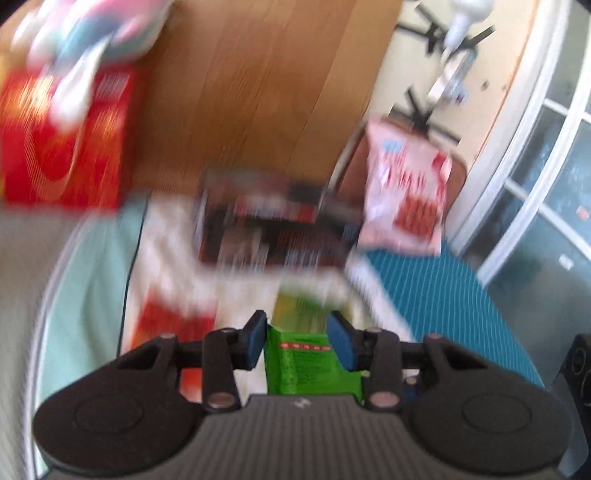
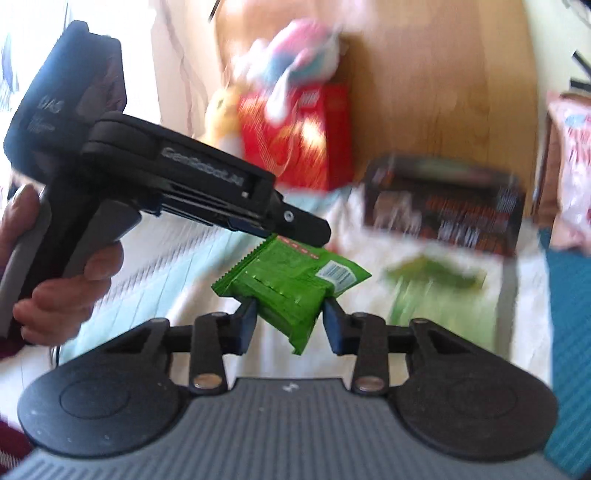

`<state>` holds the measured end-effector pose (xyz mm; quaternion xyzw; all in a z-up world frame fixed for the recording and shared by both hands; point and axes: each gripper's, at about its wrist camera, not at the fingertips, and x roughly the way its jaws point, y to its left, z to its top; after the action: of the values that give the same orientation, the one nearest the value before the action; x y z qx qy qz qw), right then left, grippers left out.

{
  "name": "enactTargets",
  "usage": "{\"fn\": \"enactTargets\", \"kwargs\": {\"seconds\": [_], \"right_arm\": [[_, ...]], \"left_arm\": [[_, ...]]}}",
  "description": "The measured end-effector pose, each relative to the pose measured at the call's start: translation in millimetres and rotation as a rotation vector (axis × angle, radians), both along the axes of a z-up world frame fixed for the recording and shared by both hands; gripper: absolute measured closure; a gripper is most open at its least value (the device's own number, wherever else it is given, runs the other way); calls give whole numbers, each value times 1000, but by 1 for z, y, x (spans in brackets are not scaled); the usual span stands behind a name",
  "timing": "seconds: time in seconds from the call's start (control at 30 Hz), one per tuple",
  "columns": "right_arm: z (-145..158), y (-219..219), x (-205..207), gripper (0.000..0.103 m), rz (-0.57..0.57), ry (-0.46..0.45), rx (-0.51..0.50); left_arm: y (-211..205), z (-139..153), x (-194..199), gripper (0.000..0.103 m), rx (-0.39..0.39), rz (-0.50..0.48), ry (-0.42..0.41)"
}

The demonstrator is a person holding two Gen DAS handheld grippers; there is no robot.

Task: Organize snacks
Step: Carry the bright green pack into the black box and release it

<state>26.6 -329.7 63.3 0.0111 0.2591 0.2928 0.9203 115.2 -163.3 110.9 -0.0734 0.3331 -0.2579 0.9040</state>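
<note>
A: What carries the things?

B: A bed-like surface under a pale, printed cloth (image 1: pixel 173 236), blurred. At its far left edge stands a red cardboard box (image 1: pixel 62 147) below a soft pink-and-blue toy (image 1: pixel 92 33); a wooden headboard panel (image 1: pixel 258 85) rises behind. Further right lie a dark printed box (image 1: pixel 266 225), a pink plastic snack bag (image 1: pixel 406 192) and a teal striped mat (image 1: pixel 443 295).

A: And the jaws?

B: The left gripper (image 1: pixel 298 341) and right gripper (image 2: pixel 289 319) each clamp the green foil snack packet (image 2: pixel 291 284), lifted above the cloth.
</note>
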Motion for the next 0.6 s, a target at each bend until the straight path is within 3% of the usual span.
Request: {"fn": "enactTargets", "kwargs": {"seconds": [0.1, 0.2, 0.4, 0.47, 0.6], "right_arm": [[21, -7, 38, 61, -54, -101, -6], [32, -10, 88, 61, -114, -153, -23], [15, -4, 171, 58, -185, -72, -73], [15, -12, 171, 52, -220, -79, -61], [18, -46, 142, 53, -243, -37, 46]], "left_arm": [[-22, 31, 42, 66, -12, 6, -109], [-46, 39, 85, 65, -1, 30, -183], [-59, 5, 144, 58, -22, 150, -75], [-53, -2, 138, 56, -18, 149, -74], [-19, -5, 108, 56, -46, 128, -65]]}}
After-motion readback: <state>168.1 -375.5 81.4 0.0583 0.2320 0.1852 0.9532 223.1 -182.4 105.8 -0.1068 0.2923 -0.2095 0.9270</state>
